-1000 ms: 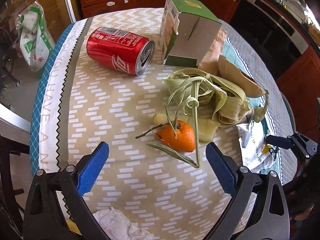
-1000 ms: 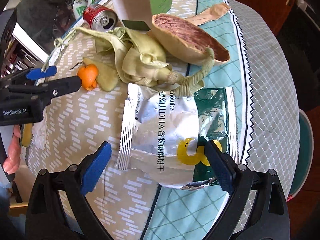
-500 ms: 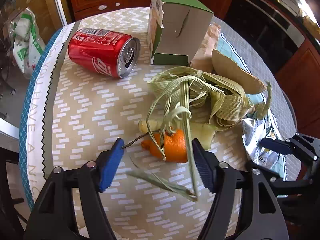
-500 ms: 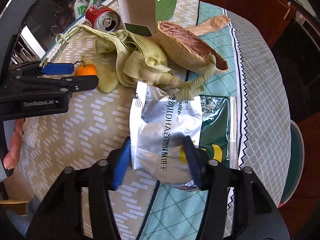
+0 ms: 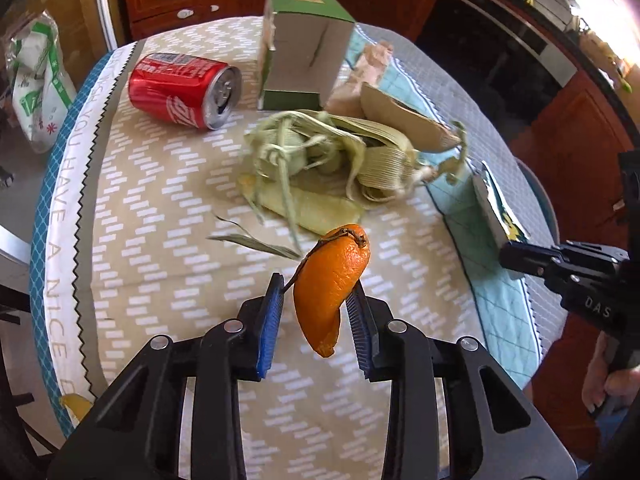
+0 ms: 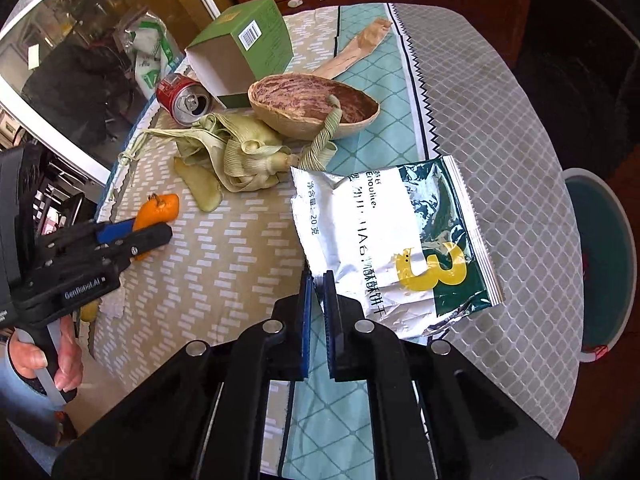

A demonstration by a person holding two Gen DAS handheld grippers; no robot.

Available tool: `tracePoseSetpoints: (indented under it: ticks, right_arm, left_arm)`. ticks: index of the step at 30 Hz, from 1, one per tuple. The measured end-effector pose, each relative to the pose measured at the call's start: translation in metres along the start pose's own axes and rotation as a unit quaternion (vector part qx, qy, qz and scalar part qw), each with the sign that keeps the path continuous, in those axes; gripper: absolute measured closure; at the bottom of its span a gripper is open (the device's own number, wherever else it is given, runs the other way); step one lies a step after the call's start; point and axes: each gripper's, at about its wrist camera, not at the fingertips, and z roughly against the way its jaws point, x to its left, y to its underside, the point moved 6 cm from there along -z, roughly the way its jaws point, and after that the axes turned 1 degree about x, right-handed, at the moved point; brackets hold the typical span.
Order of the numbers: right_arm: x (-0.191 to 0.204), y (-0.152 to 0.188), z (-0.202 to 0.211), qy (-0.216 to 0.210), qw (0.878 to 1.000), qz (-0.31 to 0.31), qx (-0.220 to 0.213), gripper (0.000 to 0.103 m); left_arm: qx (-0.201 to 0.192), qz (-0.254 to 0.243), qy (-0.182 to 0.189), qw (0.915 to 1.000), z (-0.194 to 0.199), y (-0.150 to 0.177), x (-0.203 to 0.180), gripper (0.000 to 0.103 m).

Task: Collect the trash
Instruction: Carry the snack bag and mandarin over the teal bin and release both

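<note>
Already lifted off the desk [image 5: 132,240], an orange peel [image 5: 334,288] hangs between the closing fingers of the left gripper [image 5: 316,320] at lower centre, its long axis near vertical. At lower centre of the right view, the right gripper [image 6: 318,312] has its fingers pressed together on the foil snack wrapper [image 6: 392,240], which fans to the upper right. No bin is identifiable.

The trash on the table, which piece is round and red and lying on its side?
The red soda can. It lies tipped over near the green box, which is square, while the corn husks nearby are pale green and floppy.
</note>
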Motion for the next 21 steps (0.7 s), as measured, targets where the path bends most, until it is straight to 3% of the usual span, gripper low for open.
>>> tracePoseSetpoints:
  ticks: [7,21]
  right_arm:
    - [-0.012,-0.002,0.039,-0.016,0.999,-0.017,-0.035,0.097]
    - [-0.060,-0.022,0.096,-0.023,0.992,-0.065,-0.108,0.097]
  left_arm:
    - [0.004,-0.028,0.039,0.9988,0.009,0.004,-0.050,0.070]
    - [-0.017,-0.079,0.068,0.9944,0.014,-0.047,-0.113,0.070]
